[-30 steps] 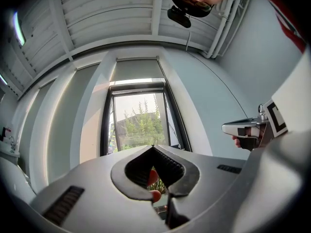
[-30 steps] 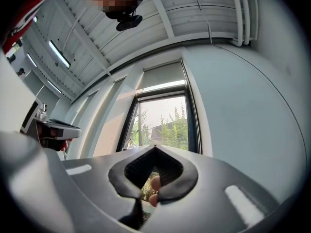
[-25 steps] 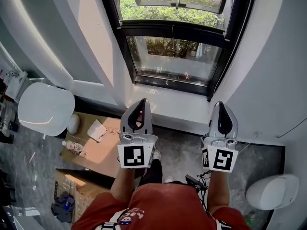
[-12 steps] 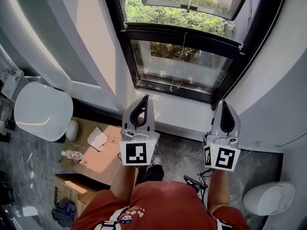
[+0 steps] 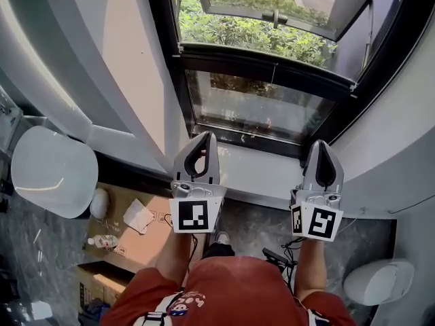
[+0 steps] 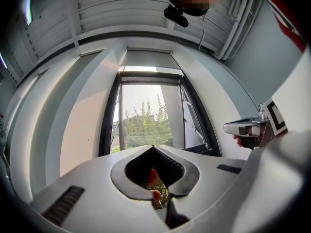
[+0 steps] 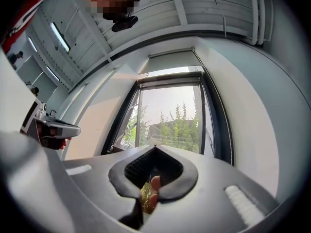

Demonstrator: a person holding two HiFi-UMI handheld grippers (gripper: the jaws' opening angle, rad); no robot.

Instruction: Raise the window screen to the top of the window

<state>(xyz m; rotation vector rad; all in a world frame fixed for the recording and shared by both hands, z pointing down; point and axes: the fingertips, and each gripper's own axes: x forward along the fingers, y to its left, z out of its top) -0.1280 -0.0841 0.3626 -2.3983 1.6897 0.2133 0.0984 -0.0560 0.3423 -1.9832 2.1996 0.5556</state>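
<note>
We're facing the window [image 5: 255, 107], both hands out front. L gripper [image 5: 205, 136] has its jaws pressed tight together w/ nothing between them; R gripper [image 5: 321, 144] is the same, tips meeting, empty. In head view the L tip lines up w/ the frame's lower-left corner and the R tip w/ the lower-right, above the white sill [image 5: 262, 172]. Gripper views show the window well ahead of both, not touched. We can't tell the screen from the glass. The gripper views do show a pale panel [image 6: 148, 58] across the window's top, w/ trees plain to see below it. The upper sash [image 5: 272, 2] is tilted open outward, w/ shrubs [image 5: 238, 32] beyond. A thin cord [image 5: 272, 73] hangs in front of the lower pane. On the floor at our left there's a cardboard box [image 5: 146, 229] w/ a bottle [image 5: 102, 242] at its edge.
</note>
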